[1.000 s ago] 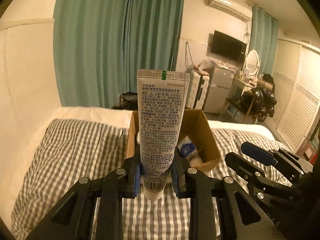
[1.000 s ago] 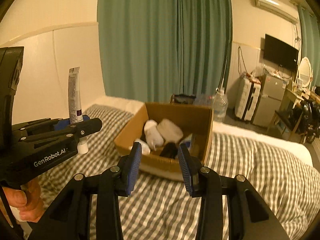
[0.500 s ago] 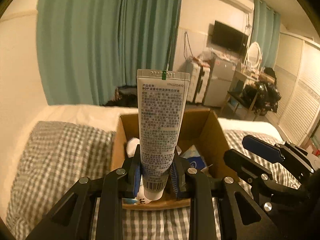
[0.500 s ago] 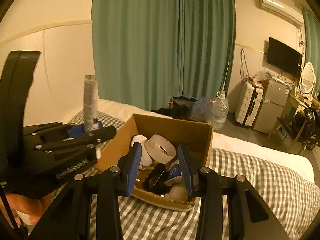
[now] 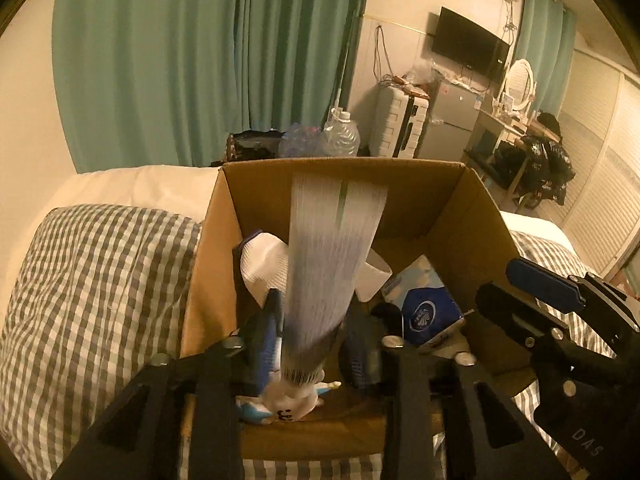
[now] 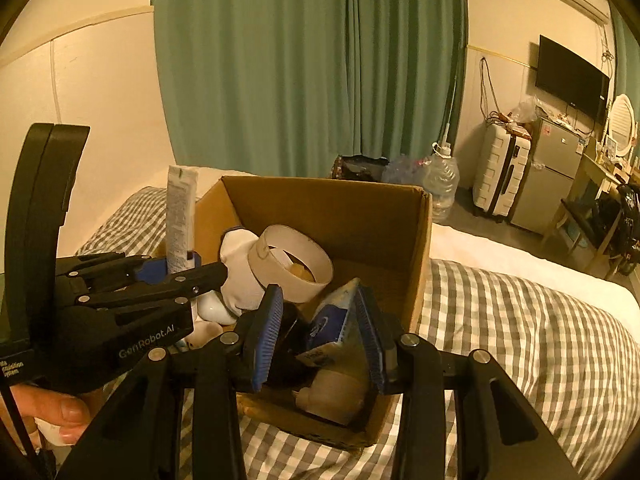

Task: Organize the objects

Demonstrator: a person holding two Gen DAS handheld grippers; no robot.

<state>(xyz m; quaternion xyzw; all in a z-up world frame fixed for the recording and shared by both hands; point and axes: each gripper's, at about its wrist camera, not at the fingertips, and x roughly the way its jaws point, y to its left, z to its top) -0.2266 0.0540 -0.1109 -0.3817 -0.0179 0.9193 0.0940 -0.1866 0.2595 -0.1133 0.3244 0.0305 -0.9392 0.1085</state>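
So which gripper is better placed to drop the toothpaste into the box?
Left. The left gripper has the toothpaste tube between its fingers above the cardboard box; the right gripper is open and empty.
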